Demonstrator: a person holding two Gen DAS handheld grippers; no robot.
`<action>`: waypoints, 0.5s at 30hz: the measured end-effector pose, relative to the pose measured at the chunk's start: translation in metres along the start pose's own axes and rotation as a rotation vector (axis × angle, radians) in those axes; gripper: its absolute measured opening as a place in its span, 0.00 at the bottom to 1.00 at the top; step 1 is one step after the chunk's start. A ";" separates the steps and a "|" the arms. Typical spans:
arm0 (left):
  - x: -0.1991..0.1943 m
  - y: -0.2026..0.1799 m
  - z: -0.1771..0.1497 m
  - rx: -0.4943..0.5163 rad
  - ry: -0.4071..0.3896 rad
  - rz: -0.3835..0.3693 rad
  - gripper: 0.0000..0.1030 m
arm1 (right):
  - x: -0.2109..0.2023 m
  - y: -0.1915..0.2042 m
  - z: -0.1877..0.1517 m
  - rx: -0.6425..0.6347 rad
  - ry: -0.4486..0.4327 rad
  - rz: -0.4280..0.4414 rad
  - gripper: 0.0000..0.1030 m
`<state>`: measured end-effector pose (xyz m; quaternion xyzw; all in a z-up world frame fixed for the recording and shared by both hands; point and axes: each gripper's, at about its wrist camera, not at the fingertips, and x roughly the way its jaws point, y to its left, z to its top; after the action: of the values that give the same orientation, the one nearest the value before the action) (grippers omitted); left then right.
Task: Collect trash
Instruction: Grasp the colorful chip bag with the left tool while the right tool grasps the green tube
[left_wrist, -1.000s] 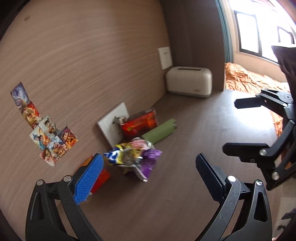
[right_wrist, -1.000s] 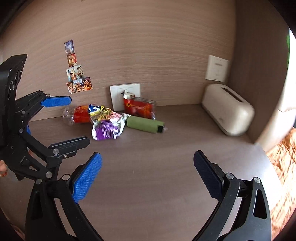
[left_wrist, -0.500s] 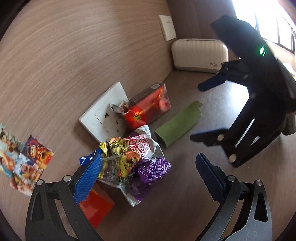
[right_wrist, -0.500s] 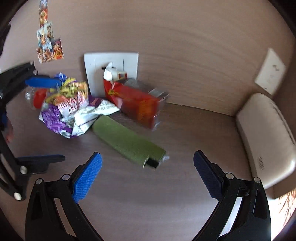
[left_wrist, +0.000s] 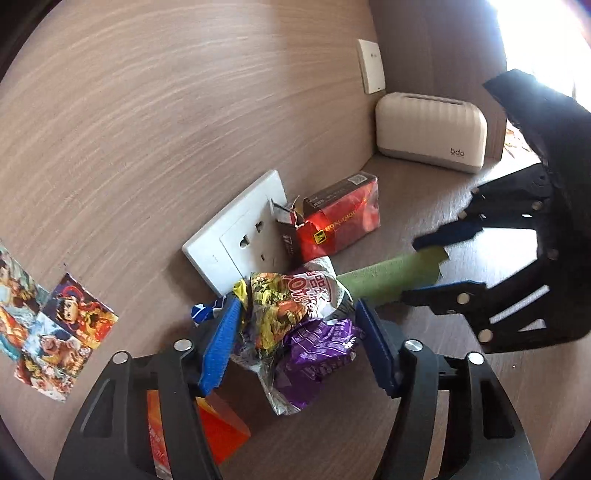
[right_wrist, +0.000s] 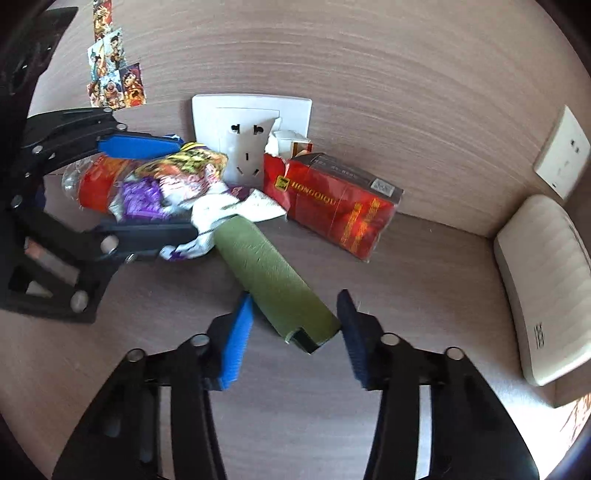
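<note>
Crumpled snack wrappers (left_wrist: 295, 317), yellow, white and purple, lie by the wall. My left gripper (left_wrist: 299, 339) has its jaws on both sides of them, pads touching the foil; the wrappers (right_wrist: 173, 181) also show in the right wrist view. A green flat package (right_wrist: 273, 280) lies on the wooden surface; its near end sits between the pads of my right gripper (right_wrist: 295, 328), which is narrowed around it with small gaps. The green package (left_wrist: 384, 277) shows in the left wrist view too. A red carton (right_wrist: 332, 206) leans at the wall.
A white socket plate (right_wrist: 251, 125) leans against the wall behind the trash. A crushed bottle with a red label (right_wrist: 92, 181) lies left of the wrappers. A cream toaster-like box (right_wrist: 546, 288) stands at the right. Stickers (left_wrist: 55, 332) are on the wall.
Both grippers have moved in toward the trash and narrowed: the left around the wrappers, the right around the near end of the green package.
</note>
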<state>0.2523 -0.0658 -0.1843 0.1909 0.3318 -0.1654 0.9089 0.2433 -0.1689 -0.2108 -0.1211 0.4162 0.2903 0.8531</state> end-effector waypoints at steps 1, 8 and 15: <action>-0.002 -0.001 -0.001 0.004 -0.002 0.006 0.57 | -0.003 0.001 -0.003 0.012 -0.001 0.004 0.38; -0.029 0.008 -0.005 -0.105 -0.016 -0.046 0.52 | -0.044 0.010 -0.023 0.117 -0.063 -0.040 0.30; -0.062 -0.005 -0.005 -0.094 -0.043 -0.061 0.51 | -0.080 0.001 -0.032 0.176 -0.122 -0.088 0.28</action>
<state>0.2020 -0.0571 -0.1479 0.1341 0.3255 -0.1811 0.9183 0.1829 -0.2140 -0.1683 -0.0461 0.3815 0.2218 0.8962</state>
